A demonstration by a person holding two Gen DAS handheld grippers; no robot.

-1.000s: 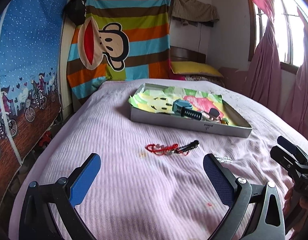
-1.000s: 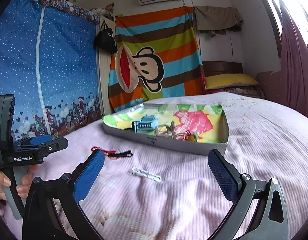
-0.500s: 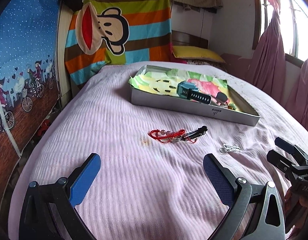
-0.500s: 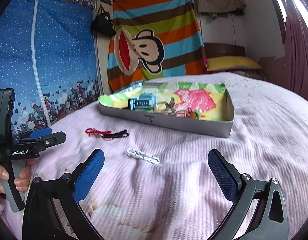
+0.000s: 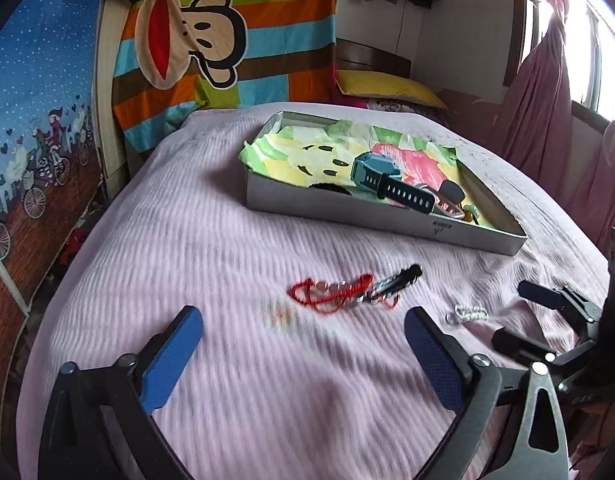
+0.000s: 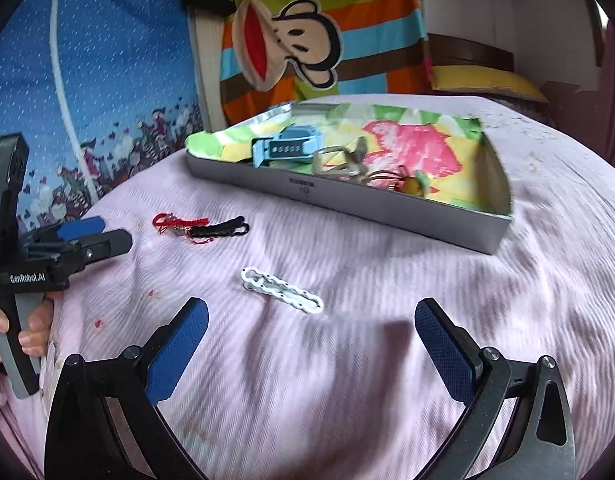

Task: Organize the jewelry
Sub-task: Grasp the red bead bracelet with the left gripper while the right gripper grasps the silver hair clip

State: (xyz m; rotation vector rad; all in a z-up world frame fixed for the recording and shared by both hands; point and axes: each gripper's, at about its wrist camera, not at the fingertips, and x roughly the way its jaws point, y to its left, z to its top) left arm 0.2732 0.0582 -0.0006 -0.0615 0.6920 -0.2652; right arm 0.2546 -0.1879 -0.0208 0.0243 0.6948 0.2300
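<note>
Now I've got both claws hanging low over the bed (image 5: 227, 248), a ribbed pale-pink cover with soft wrinkles. My left claw (image 5: 303, 340) has its blue textured pads spread wide, though the jaws are closing a little, and nothing sits between them. Just beyond its tips lies the red cord bracelet (image 5: 327, 292), a thin looped string with small pale beads, tangled against a slim black clip (image 5: 399, 276). My right claw (image 6: 311, 328) stands wide apart too, empty. Right ahead of it, flat on the cover, is the white hair clip (image 6: 281, 289), a long oval piece with a row of tiny dark dots. Well behind both, the shallow grey rectangular tray (image 6: 347, 200) rests on the bed, lined with crinkled paper in yellow, green and pink. Inside I see a blue chunky watch (image 5: 377, 172) with a dark perforated strap, plus a few small metal pieces that I can't make out. In the right view, a hand (image 6: 11, 332) grips the left tool's grey handle at the left edge.
</note>
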